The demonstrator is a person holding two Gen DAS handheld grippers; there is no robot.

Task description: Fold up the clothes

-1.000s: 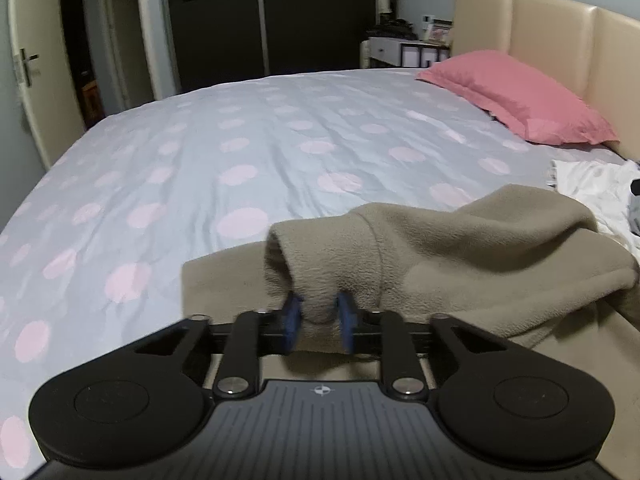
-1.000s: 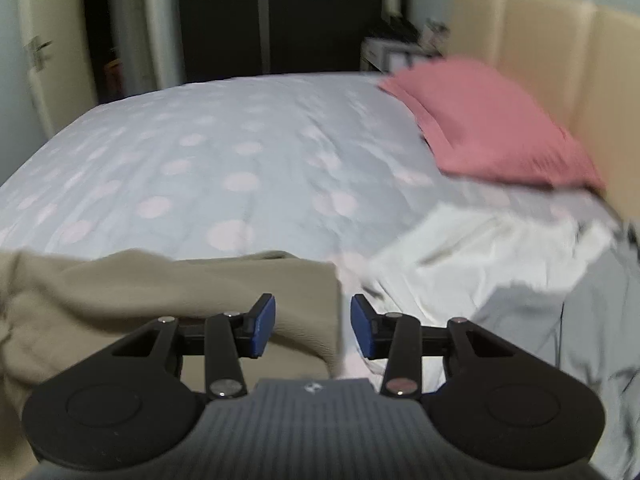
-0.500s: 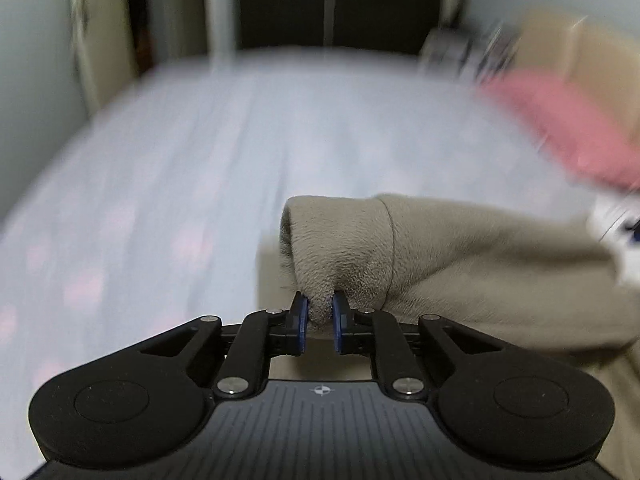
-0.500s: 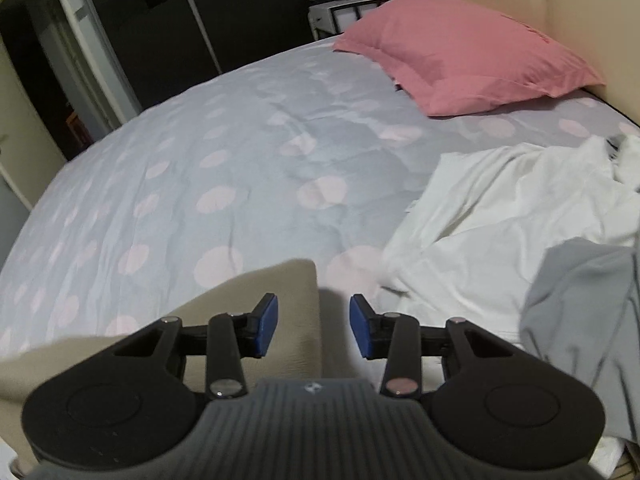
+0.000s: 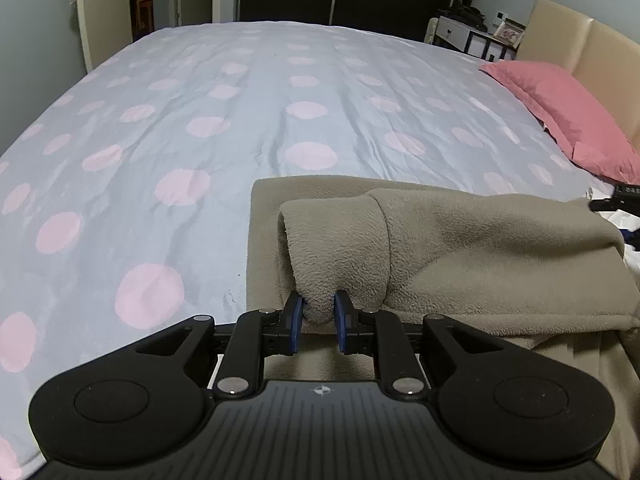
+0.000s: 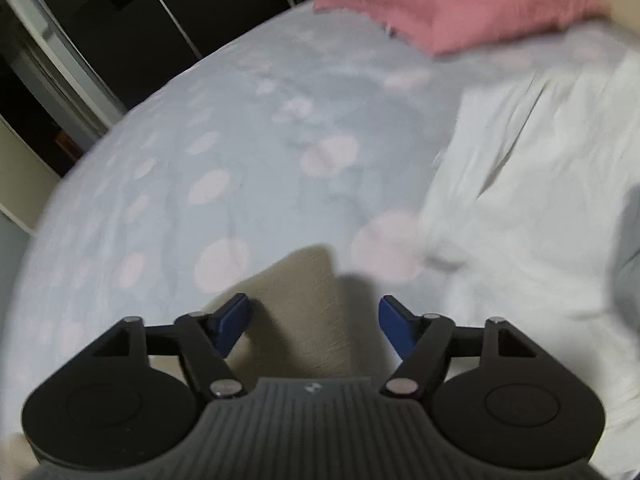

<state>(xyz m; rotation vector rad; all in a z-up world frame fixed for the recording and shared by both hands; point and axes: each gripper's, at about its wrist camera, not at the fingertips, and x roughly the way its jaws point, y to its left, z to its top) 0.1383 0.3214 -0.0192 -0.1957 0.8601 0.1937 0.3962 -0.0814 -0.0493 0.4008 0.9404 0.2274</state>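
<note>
A beige fleece garment (image 5: 480, 248) lies at the near edge of the bed, folded over on itself. My left gripper (image 5: 317, 312) pinches the fleece's rolled sleeve cuff (image 5: 332, 240) between its blue pads; the jaws are opening slightly while the cuff still sits pressed between them. My right gripper (image 6: 314, 316) hangs open above a corner of the same fleece (image 6: 304, 280), and its pads are clear of the cloth. The right wrist view is blurred by motion.
The bed cover (image 5: 200, 120) is pale blue with pink dots. A pink pillow (image 5: 560, 120) lies by the cream headboard (image 5: 580, 40). A crumpled white garment (image 6: 520, 200) and a grey one (image 6: 632, 220) lie to the right of the fleece. A nightstand (image 5: 468, 36) stands behind the bed.
My left gripper has carried the cuff sideways over the fleece and rolled a little. My right gripper has dropped toward the fleece corner and rolled, and its jaws stand wider apart.
</note>
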